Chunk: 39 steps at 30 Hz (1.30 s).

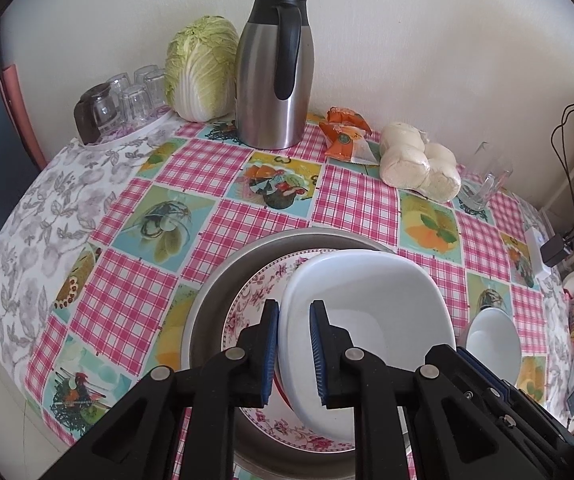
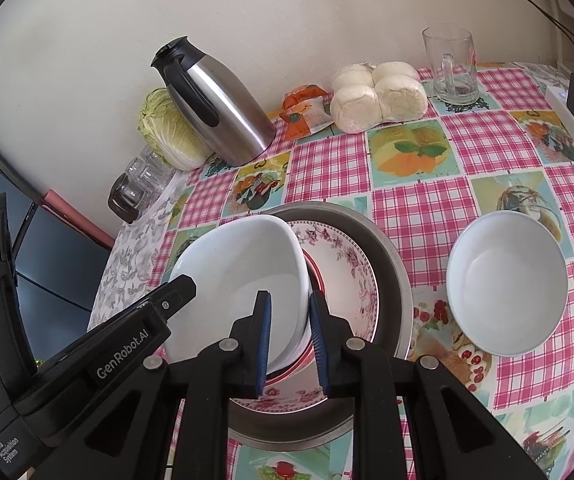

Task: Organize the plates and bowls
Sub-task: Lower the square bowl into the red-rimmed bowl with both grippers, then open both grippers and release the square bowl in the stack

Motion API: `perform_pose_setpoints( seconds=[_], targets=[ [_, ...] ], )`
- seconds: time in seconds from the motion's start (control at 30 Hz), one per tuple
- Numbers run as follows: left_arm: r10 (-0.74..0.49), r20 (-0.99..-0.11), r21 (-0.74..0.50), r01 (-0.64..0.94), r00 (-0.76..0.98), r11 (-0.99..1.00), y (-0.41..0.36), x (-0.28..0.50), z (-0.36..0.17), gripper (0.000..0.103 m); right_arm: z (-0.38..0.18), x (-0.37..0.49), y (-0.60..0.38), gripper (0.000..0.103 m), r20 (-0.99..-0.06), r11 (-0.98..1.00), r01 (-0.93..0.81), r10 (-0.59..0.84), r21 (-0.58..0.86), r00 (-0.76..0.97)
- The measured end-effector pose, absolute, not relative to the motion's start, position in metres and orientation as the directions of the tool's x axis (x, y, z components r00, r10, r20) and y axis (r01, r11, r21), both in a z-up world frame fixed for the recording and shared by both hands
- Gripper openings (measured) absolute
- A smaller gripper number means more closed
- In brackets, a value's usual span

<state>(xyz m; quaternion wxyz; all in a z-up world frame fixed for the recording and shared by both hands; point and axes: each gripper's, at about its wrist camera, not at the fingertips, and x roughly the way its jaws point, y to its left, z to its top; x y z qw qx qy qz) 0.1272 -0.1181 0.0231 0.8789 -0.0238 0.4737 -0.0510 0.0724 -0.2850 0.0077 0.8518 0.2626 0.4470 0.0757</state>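
Pinching opposite rims of the squarish white dish (image 1: 371,312), your left gripper (image 1: 294,354) and right gripper (image 2: 290,340) hold it tilted over the floral plate (image 2: 347,280) in the metal pan (image 2: 391,264), probably to nest it; the round white bowl (image 2: 507,284) waits right of that pan.

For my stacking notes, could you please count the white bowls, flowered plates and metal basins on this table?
White bowls: 2
Flowered plates: 1
Metal basins: 1
Total: 4
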Motion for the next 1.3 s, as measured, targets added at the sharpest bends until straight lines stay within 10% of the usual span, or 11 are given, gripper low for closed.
perform_pose_setpoints(
  seconds=[0.73, 0.9, 1.17, 1.3],
  targets=[
    [-0.094, -0.823, -0.068, 0.069, 0.56, 0.995, -0.118, 0.124, 0.029, 0.02, 0.018, 0.065, -0.288, 0.021, -0.703, 0.847, 0.086, 0.375, 0.525, 0.604],
    [-0.066, -0.807, -0.05, 0.044, 0.586, 0.998, -0.116, 0.119, 0.04, 0.065, 0.022, 0.063, -0.294, 0.028, -0.716, 0.854, 0.117, 0.342, 0.507, 0.608],
    [0.01, -0.817, 0.022, 0.013, 0.576, 1.0, -0.115, 0.123, 0.035, 0.087, 0.015, 0.064, -0.309, 0.074, -0.765, 0.864, 0.21, 0.261, 0.457, 0.589],
    [0.044, -0.809, 0.055, 0.0, 0.586, 0.999, -0.118, 0.122, 0.034, 0.1, 0.013, 0.065, -0.312, 0.08, -0.792, 0.888, 0.229, 0.207, 0.398, 0.574]
  ],
)
